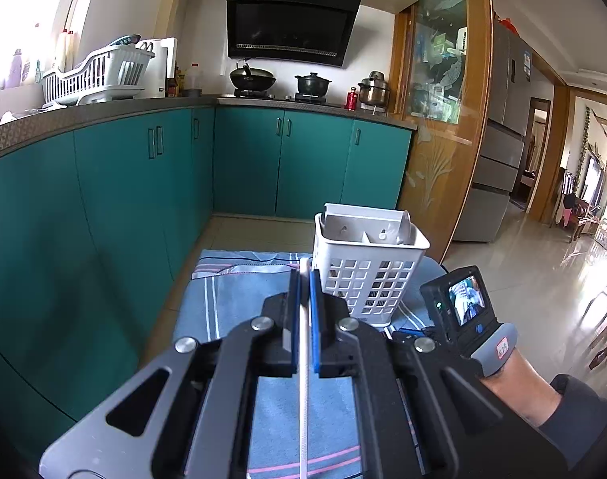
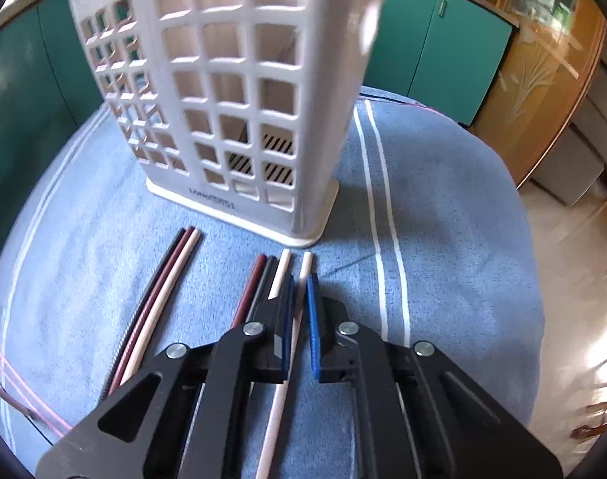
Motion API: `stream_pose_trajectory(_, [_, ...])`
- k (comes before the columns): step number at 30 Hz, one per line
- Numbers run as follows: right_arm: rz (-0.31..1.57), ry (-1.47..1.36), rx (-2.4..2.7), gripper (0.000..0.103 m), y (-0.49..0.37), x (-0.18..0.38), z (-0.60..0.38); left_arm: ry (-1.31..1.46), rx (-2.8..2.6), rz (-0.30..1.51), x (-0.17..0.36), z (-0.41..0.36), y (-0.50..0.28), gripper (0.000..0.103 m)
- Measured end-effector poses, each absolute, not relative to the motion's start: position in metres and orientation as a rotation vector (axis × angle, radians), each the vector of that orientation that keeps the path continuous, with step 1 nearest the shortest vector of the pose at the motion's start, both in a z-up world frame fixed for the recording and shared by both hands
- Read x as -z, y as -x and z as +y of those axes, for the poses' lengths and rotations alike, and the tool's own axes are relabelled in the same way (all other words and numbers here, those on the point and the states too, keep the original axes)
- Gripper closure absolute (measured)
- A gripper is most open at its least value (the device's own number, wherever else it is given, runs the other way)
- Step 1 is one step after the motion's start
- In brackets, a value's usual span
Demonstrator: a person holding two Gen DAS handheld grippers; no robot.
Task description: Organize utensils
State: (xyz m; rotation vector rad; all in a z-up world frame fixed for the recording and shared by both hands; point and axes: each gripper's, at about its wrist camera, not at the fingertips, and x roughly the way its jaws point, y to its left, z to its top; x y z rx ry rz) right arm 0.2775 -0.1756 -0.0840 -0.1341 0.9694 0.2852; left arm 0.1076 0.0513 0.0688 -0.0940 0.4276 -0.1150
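Observation:
A white slotted utensil holder [image 1: 367, 263] stands on a blue striped cloth [image 1: 239, 299]; it also shows close up in the right wrist view [image 2: 227, 92]. My left gripper [image 1: 304, 275] is shut on a white chopstick [image 1: 303, 379], held above the cloth just left of the holder. My right gripper [image 2: 301, 283] is low over the cloth, its jaws narrowly closed around another white chopstick [image 2: 303, 279] lying in front of the holder. Beside it lie a white, a black and a dark red chopstick [image 2: 259, 279], and three more chopsticks [image 2: 159, 291] to the left.
The cloth covers a small table [image 2: 463, 219] whose edges drop to the tiled floor [image 1: 523, 247]. Teal kitchen cabinets [image 1: 143, 183] run behind and to the left. The right hand's gripper with its camera [image 1: 459, 303] sits just right of the holder.

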Motion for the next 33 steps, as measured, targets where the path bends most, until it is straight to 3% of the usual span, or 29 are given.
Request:
stream_pose_trajectory(19, [0.504,-0.018,-0.472,0.098,-0.131,-0.114,-0.219,0.067,0.14,0.342,-0.106,0.033,-0.083,0.099])
stream_pose_trajectory(33, [0.406,-0.044,-0.497,0.098,-0.088,-0.154,-0.245,-0.002,0.124,0.359,-0.125,0.011,-0.07,0.099])
